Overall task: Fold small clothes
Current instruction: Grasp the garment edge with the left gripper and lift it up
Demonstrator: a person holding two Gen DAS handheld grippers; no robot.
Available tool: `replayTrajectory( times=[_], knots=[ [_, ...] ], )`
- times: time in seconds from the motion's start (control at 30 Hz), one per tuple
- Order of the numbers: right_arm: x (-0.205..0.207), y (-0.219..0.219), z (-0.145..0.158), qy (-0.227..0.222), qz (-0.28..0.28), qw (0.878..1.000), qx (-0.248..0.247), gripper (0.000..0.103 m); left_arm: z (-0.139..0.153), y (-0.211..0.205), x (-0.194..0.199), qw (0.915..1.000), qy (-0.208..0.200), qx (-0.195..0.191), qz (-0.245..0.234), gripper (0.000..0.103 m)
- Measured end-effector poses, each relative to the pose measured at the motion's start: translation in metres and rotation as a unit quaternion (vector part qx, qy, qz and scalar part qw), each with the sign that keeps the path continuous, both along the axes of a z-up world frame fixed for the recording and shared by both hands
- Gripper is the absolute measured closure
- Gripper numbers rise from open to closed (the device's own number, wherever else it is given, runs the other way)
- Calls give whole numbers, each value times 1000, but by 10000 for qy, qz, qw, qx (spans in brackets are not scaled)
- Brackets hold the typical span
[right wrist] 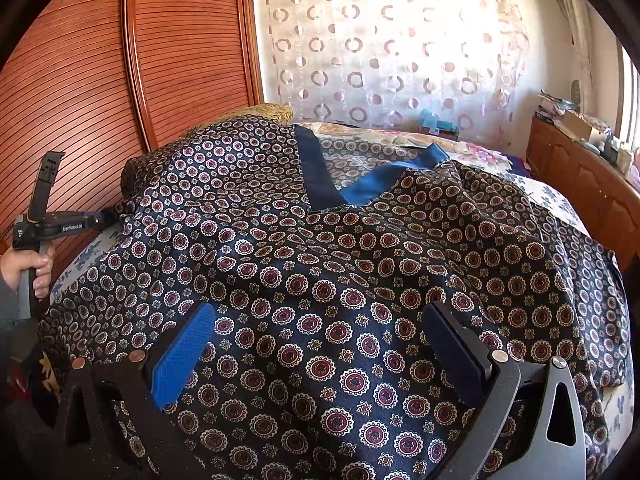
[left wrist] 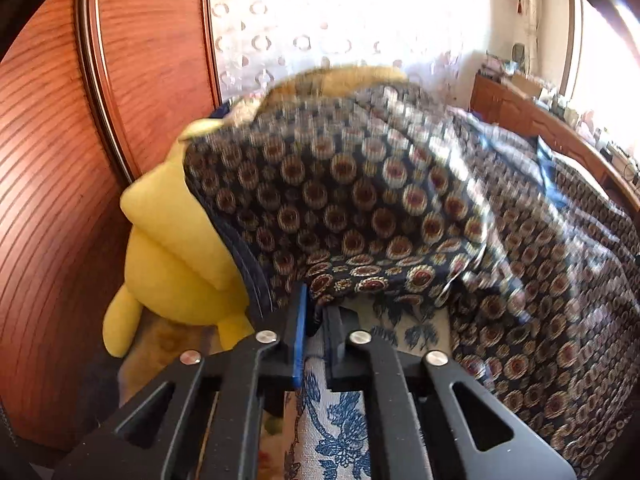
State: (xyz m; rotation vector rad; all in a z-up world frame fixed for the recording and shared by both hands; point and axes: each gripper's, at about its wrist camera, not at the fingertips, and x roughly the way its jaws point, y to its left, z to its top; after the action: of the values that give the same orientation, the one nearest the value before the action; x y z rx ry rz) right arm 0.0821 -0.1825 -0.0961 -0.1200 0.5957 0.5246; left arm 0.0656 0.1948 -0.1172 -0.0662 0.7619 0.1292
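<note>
A dark navy garment point(right wrist: 320, 248) printed with round medallions and trimmed with a blue V neckband point(right wrist: 320, 184) lies spread over the bed. In the left wrist view its blurred cloth point(left wrist: 360, 208) drapes over a yellow plush toy point(left wrist: 172, 240). My left gripper point(left wrist: 316, 304) is shut on the garment's left edge, with a fold of cloth pinched between the pads. The right wrist view shows that same left gripper point(right wrist: 114, 214) at the garment's far left, held by a hand point(right wrist: 24, 268). My right gripper point(right wrist: 320, 336) hovers wide open over the near part of the garment, its fingers point(right wrist: 180, 352) apart from each other.
A bedsheet with blue flowers point(left wrist: 340, 420) lies under the garment. Slatted wooden wardrobe doors point(right wrist: 80, 100) stand close on the left. A sheer curtain with ring patterns point(right wrist: 380, 52) hangs behind the bed. A wooden cabinet point(right wrist: 580, 176) with clutter runs along the right.
</note>
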Motion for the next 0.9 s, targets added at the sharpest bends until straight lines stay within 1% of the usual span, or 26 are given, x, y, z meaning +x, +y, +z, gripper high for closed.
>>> replayTrajectory(
  times=[0.1,0.17,0.27,0.33,0.4,0.47,0.57,0.6,0.63,0.67,0.73,0.77,0.83,0.87,0.9],
  knots=[
    [0,-1,0,1,-12,10000,6,0,26,-5,-3,9992,-347,175,24,99],
    [0,0,0,5,-18,10000,5,0,46,-10,-3,9980,-598,190,-76,99],
    [0,0,1,12,-20,10000,20,0,74,-25,4,9955,-859,225,-342,99],
    [0,-1,1,14,-21,10000,46,0,95,-42,15,9932,-1019,119,-545,99],
    [0,-3,1,20,-45,10000,65,0,112,-66,27,9895,-1166,116,-846,99],
    [1,-4,1,42,-63,9999,84,0,123,-90,33,9858,-1218,150,-1143,99],
    [1,-5,1,76,-55,9999,106,0,128,-128,35,9791,-1039,12,-1746,99],
    [1,-6,1,85,-59,9999,125,0,128,-137,33,9773,-1041,15,-1848,99],
    [1,-6,1,94,-57,9998,137,0,128,-143,29,9758,-1043,15,-1920,93],
    [2,-7,2,103,-53,9998,149,0,127,-146,25,9744,-1038,-9,-1994,84],
    [1,-7,2,113,-42,9998,156,0,125,-147,15,9726,-1023,-101,-2087,73],
    [0,-6,2,113,-36,9998,153,0,123,-146,10,9727,-1002,-117,-2091,66],
    [0,-6,2,115,-33,9998,147,0,120,-143,5,9746,-964,-88,-2022,58],
    [1,-6,2,118,-34,9998,149,0,118,-139,2,9761,-934,-85,-1958,48],
    [1,-6,2,121,-33,9998,151,0,116,-140,2,9776,-909,-105,-1894,41]
  ],
)
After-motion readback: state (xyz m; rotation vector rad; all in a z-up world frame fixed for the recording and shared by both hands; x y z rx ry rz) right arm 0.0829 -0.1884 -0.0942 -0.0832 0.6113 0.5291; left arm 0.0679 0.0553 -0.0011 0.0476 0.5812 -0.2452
